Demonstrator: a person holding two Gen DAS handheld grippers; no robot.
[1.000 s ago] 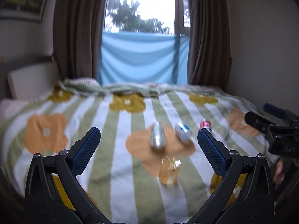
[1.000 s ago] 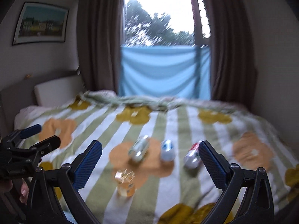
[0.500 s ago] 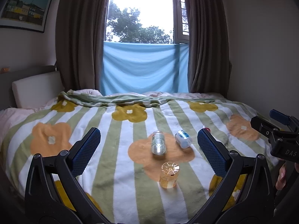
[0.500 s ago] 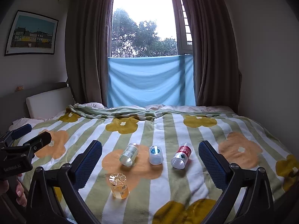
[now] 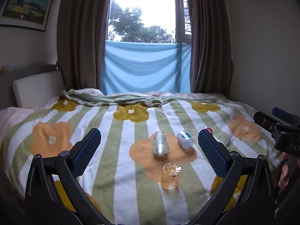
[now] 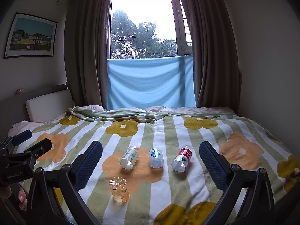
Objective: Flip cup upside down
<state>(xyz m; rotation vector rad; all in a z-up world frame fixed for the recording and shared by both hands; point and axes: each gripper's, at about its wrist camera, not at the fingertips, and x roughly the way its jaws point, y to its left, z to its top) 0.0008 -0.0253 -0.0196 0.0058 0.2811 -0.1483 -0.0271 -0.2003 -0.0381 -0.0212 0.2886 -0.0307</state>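
Note:
An amber see-through cup (image 5: 171,176) stands on the flowered blanket with its ribbed flat end up; it also shows in the right wrist view (image 6: 119,189). Three clear cups lie on their sides behind it: one with a green label (image 5: 159,144) (image 6: 129,157), one with a blue label (image 5: 185,139) (image 6: 156,157), one with a red label (image 6: 182,158), mostly hidden behind a finger in the left wrist view. My left gripper (image 5: 149,152) is open and empty above the near bed edge. My right gripper (image 6: 151,162) is open and empty, to its right.
The bed (image 6: 241,150) fills the lower half of both views, with a rumpled blanket fold and a pillow (image 6: 46,105) at its far side. Curtains, a blue cloth (image 6: 150,82) and a window stand behind. A wall is on the right.
Both cameras have tilted up and steadied, so the cups sit lower and sharper in view. Both grippers stay open. The cups have not moved.

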